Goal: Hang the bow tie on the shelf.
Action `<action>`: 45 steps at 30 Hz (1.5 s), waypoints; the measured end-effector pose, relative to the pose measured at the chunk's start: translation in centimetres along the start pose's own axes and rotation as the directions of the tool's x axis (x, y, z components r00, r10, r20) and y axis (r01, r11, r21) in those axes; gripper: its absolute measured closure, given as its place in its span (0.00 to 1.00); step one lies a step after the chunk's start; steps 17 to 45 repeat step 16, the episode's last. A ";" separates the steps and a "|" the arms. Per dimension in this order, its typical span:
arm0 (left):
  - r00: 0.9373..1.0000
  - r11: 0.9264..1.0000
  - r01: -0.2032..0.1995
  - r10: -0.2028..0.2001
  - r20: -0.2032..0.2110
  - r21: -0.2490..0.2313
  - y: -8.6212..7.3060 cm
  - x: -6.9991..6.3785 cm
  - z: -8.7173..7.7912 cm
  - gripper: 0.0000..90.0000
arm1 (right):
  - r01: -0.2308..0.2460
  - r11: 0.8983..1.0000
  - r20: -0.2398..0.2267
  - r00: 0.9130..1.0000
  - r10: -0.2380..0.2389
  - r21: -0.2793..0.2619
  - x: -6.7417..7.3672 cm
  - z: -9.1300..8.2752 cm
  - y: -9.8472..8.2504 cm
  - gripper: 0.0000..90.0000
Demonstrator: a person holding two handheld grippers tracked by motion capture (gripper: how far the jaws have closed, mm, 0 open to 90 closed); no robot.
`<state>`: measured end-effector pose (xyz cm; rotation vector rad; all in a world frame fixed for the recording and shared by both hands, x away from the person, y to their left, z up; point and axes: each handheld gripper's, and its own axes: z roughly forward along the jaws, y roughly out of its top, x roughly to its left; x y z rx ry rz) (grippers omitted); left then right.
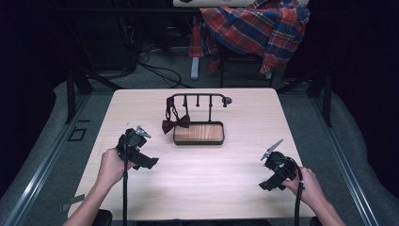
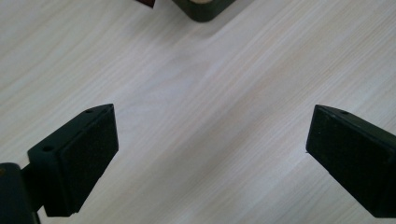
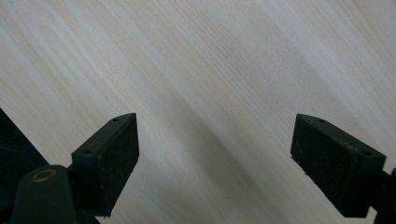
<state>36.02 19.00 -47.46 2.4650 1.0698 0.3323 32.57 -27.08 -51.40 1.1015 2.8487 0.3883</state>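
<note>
High view shows left gripper [image 1: 151, 162] and right gripper [image 1: 264, 186] both spread wide, holding nothing; a careless reach could knock the bow tie [image 1: 176, 124] off its rack [image 1: 197, 97].

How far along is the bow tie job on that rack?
Done: the dark red bow tie hangs from the black rack above its wooden tray. In hand: nothing; left gripper and right gripper stand open over bare table. Left: apparently nothing.

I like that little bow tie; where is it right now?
In the high view, the bow tie hangs from the left end of the rack, beside the wooden tray, beyond the left gripper.
</note>
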 end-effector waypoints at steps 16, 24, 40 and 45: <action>0.999 0.999 0.027 -0.028 0.032 0.038 -2.4 0.5 2.0 0.00 | 0.010 1.000 0.004 1.000 -0.010 0.017 -0.3 -0.1 -0.1 0.16; 0.999 0.999 0.027 -0.028 0.032 0.038 -2.4 0.5 2.0 0.00 | 0.010 1.000 0.004 1.000 -0.010 0.017 -0.3 -0.1 -0.1 0.16; 0.999 0.999 0.027 -0.028 0.032 0.038 -2.4 0.5 2.0 0.00 | 0.010 1.000 0.004 1.000 -0.010 0.017 -0.3 -0.1 -0.1 0.16; 0.999 0.999 0.027 -0.028 0.032 0.038 -2.4 0.5 2.0 0.00 | 0.010 1.000 0.004 1.000 -0.010 0.017 -0.3 -0.1 -0.1 0.16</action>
